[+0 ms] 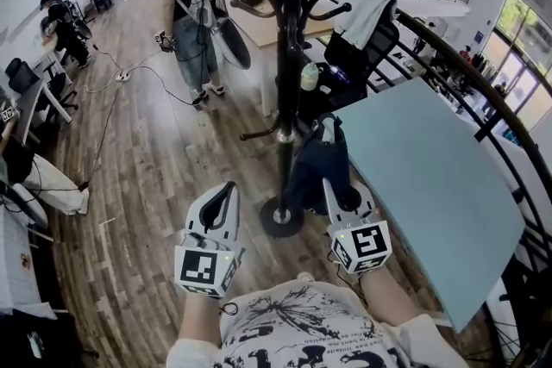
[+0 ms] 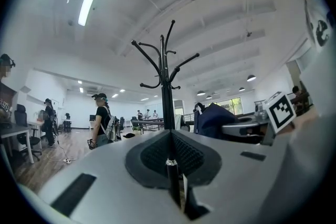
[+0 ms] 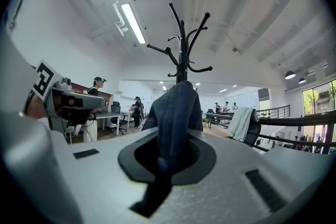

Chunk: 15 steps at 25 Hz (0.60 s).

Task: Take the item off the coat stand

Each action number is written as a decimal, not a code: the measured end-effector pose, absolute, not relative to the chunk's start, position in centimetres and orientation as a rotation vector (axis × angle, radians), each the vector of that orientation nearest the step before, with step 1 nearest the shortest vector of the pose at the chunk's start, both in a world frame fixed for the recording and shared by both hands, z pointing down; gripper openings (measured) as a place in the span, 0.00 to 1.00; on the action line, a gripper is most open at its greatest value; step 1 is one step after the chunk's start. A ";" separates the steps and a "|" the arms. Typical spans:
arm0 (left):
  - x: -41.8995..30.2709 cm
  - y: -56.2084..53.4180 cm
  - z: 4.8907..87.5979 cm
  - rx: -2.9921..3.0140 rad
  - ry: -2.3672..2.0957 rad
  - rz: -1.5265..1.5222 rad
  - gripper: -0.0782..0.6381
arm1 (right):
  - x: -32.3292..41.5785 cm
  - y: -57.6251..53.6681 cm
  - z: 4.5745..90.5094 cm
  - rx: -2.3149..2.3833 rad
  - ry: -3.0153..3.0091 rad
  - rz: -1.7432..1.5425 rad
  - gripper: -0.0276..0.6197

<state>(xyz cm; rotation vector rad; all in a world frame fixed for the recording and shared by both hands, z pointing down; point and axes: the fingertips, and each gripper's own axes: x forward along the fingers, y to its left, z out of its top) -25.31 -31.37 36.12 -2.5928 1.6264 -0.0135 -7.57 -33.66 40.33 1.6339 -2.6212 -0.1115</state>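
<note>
The right gripper [image 1: 330, 185] pinches a fold of the dark blue garment [image 1: 312, 164], which hangs low beside the pole of the coat stand [image 1: 289, 56]. The left gripper [image 1: 228, 192], its jaws pressed together on nothing, hovers alongside over the wooden floor [image 1: 164, 185]. The grasp looks made and the removal is not yet done. Next the cloth must be raised clear of its hook, hidden here, and drawn away from the stand.

The garment [image 1: 315, 172] is navy, the coat stand [image 1: 291, 56] black, the panel [image 1: 423, 185] pale blue, the floor [image 1: 164, 177] brown wood-grain.
</note>
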 end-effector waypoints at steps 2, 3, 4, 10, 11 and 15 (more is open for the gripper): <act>-25.1 -31.5 35.9 -2.584 1.631 -0.017 0.12 | -7.5 -33.9 40.0 1.626 -2.628 -0.117 0.05; -25.1 -31.6 36.0 -2.581 1.633 -0.018 0.12 | -7.4 -34.0 40.0 1.620 -2.632 -0.116 0.05; -24.9 -31.7 36.2 -2.579 1.632 -0.019 0.12 | -7.4 -34.2 39.9 1.615 -2.637 -0.114 0.05; -24.2 -32.4 36.8 -2.569 1.636 -0.029 0.12 | -7.0 -35.1 39.4 1.587 -2.676 -0.115 0.05; -24.1 -32.5 36.9 -2.566 1.638 -0.030 0.12 | -7.1 -35.2 39.4 1.578 -2.679 -0.123 0.05; -23.6 -32.7 36.8 -2.555 1.662 -0.030 0.12 | -6.8 -35.5 39.2 1.560 -2.682 -0.149 0.05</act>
